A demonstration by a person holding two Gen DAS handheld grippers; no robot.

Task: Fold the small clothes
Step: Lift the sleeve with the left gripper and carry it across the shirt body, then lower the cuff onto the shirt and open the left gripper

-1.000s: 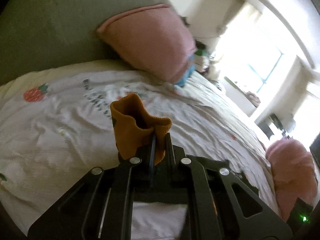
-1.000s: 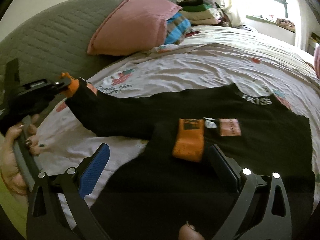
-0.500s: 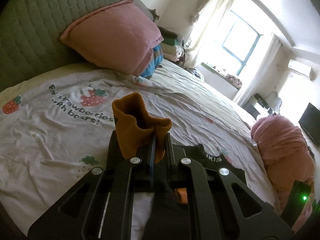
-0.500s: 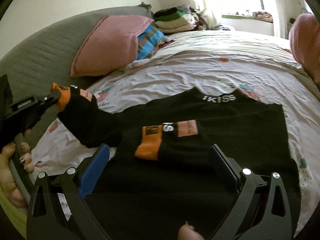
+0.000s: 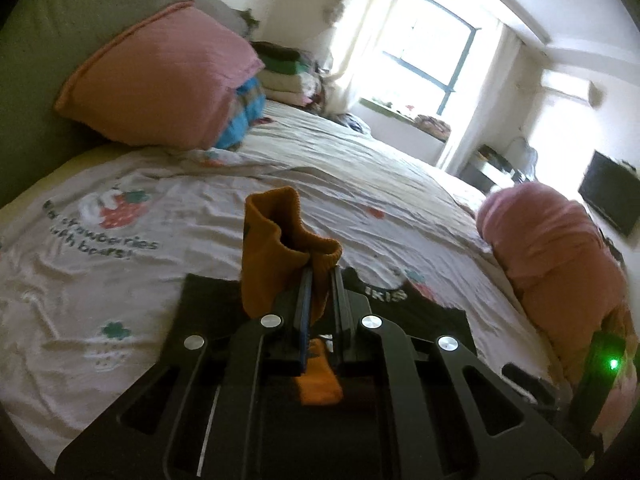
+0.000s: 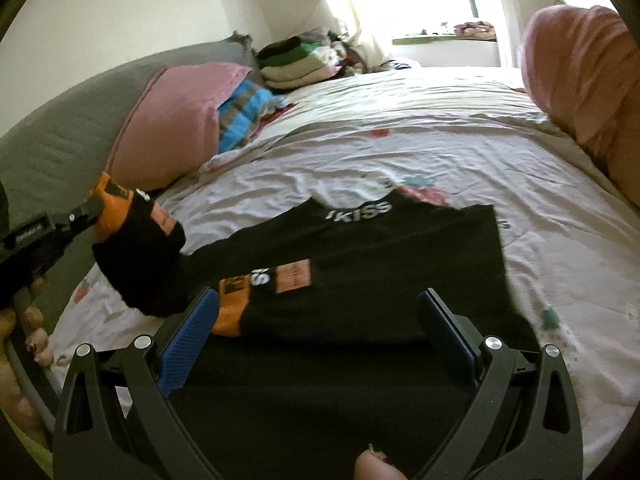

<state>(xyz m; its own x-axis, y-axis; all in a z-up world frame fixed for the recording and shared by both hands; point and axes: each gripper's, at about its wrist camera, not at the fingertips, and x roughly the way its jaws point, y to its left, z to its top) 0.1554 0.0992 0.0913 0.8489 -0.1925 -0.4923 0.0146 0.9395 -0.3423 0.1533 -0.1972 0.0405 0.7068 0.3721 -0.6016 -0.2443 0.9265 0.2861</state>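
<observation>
A black sweater [image 6: 380, 264] with white lettering lies flat on the strawberry-print bedsheet [image 6: 420, 152]. My left gripper [image 5: 320, 276] is shut on the orange cuff [image 5: 280, 256] of one sleeve and holds it lifted over the sweater's edge. In the right wrist view, that gripper [image 6: 86, 214] comes in from the left with the cuff [image 6: 110, 204] and the black sleeve [image 6: 140, 264] hanging from it. The other sleeve lies folded across the body, its orange cuff [image 6: 230, 308] beside my blue left pad [image 6: 186, 340]. My right gripper [image 6: 320, 320] stands open just above the sweater.
A pink pillow [image 6: 176, 124] leans on the grey headboard [image 6: 60, 132]. Beside it lie a blue striped cloth [image 6: 244, 108] and a stack of folded clothes [image 6: 296, 60]. A pink bundle [image 5: 548, 248] sits at the bed's right edge. A person's hand [image 6: 24, 320] holds the left gripper.
The left gripper has carried the lifted sleeve cuff inward toward the sweater's body. Both views have swung toward the window. The right gripper stays open over the sweater.
</observation>
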